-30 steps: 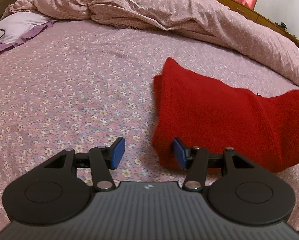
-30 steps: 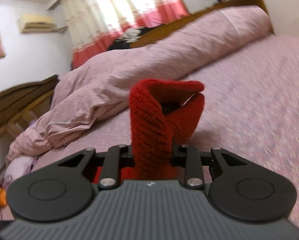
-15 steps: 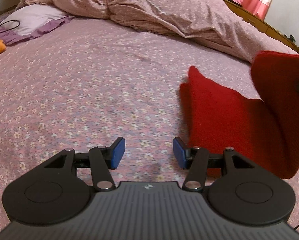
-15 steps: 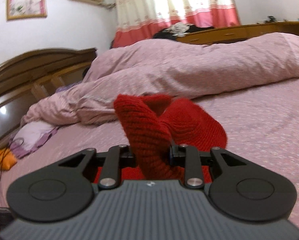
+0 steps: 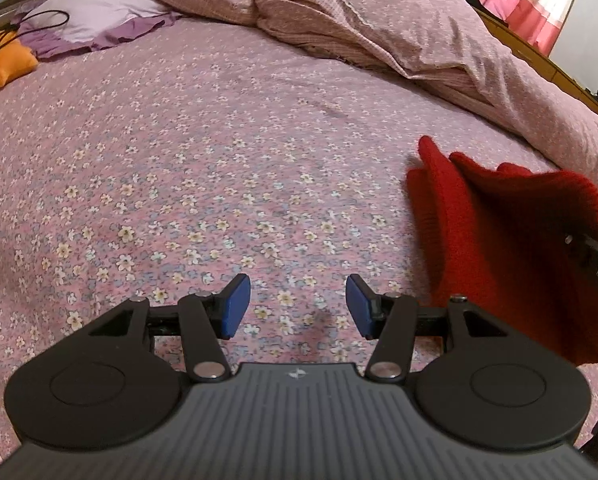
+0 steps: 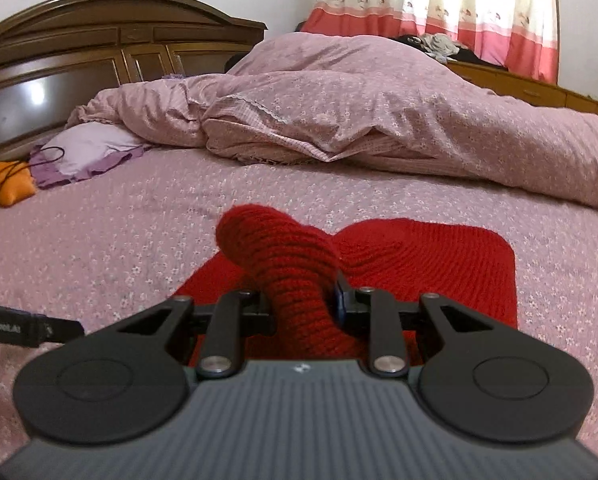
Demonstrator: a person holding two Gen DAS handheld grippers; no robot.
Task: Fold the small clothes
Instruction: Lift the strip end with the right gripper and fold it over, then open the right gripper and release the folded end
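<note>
A red knitted garment [image 6: 439,260] lies on the flowered pink bed sheet [image 6: 139,248]. My right gripper [image 6: 303,304] is shut on a bunched fold of it [image 6: 283,256], lifted over the flat part. In the left wrist view the red garment [image 5: 499,240] sits at the right, doubled over, with a bit of the right gripper's body [image 5: 597,262] at the frame edge. My left gripper [image 5: 298,306] hovers open over bare sheet [image 5: 219,160] to the left of the garment, nothing between its blue pads [image 5: 235,306].
A rumpled pink duvet [image 6: 359,120] is heaped across the far side of the bed. A lilac pillow [image 6: 87,152] and an orange cushion [image 6: 3,184] with a black cable lie at the far left. A wooden headboard [image 6: 99,52] and curtains [image 6: 439,8] stand behind.
My right gripper has rolled level and carried the red fold across over the flat part of the garment. My left gripper has slid left, away from the garment's edge.
</note>
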